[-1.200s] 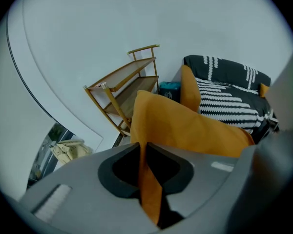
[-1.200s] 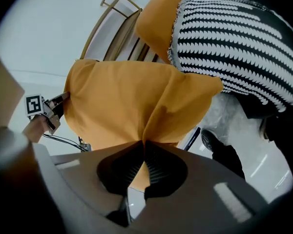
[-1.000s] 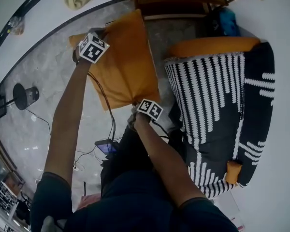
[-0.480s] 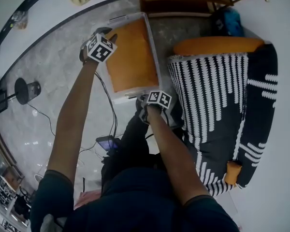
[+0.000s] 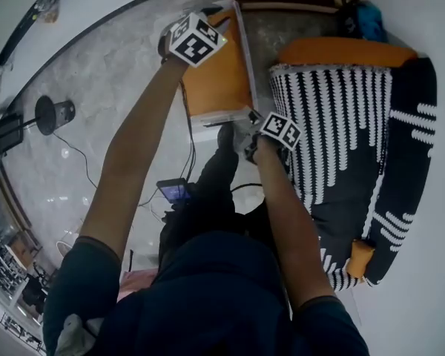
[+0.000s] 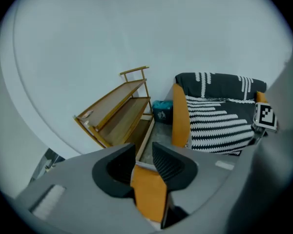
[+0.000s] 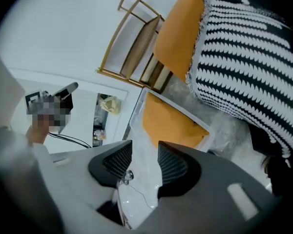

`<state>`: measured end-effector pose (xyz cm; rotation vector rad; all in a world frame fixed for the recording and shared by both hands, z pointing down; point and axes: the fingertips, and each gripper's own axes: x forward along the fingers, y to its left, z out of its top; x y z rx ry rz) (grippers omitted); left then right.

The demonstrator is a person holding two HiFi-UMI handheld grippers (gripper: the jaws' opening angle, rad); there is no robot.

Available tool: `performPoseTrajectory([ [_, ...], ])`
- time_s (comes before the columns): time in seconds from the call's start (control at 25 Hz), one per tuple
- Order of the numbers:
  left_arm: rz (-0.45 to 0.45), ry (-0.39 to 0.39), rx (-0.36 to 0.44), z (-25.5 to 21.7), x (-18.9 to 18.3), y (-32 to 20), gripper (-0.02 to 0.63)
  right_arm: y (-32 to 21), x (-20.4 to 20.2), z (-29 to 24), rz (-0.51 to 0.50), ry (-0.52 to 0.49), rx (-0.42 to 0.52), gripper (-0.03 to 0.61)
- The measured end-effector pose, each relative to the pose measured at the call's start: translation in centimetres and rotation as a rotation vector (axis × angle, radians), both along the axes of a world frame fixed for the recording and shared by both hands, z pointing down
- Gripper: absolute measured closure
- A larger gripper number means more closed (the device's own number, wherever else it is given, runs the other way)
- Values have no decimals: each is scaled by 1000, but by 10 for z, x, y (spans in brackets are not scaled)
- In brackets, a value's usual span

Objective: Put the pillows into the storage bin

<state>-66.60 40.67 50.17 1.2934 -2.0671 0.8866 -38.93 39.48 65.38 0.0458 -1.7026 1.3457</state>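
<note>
An orange pillow (image 5: 216,76) lies flat inside the clear storage bin (image 5: 221,116), which stands on the pale marble floor (image 5: 96,117) just beside the sofa (image 5: 334,132). The pillow fills most of the bin, and its rim shows all round it.

The left tongs (image 6: 144,155) hang above the far left side of the bin, tilted downward. Their jaws have just been opening and stand a little apart. In the left gripper view the orange pillow shows in the gap between them, but the pads do not press on it and they hold nothing.

The right tongs (image 7: 145,155) are at the near corner of the bin, on the sofa's side, also pointing down at a slant. Their jaws have just come apart and then eased in slightly; they stand about half open. Only the shiny floor and the bin's edge show between them, so these tongs are empty too.

A second orange pillow (image 5: 345,50) stands on edge at the end of the sofa, against a black and white striped cover (image 5: 322,102). It is well apart from both tongs. Behind the bin, against the white wall, stands a low wooden rack (image 6: 115,118).
</note>
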Motion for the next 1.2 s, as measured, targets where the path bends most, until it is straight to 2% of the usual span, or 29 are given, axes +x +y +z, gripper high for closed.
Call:
performPoseTrajectory([
  [0.04,15,-9,14,-10,6,-12,503,-13,0,-10,3,-27,26,426],
  [0.12,46,-26,42,-31,19,-37,506,-43,1,-32,13,-85,88,559],
  [0.36,181,-67,114,-92,74,-127,511,-165,22,-105,140,-255,261,566],
  [0.56,334,-115,185,-151,136,-217,514,-274,79,-168,321,-342,392,565],
  [0.8,579,-149,292,-216,242,-348,515,-387,191,-224,587,-387,509,563],
  [0.92,681,-145,310,-236,307,-408,515,-434,256,-241,694,-401,537,563],
  [1.04,806,-142,318,-249,389,-474,515,-483,338,-253,823,-403,575,563],
  [1.2,1028,-117,337,-246,517,-560,517,-535,462,-254,1036,-367,630,561],
])
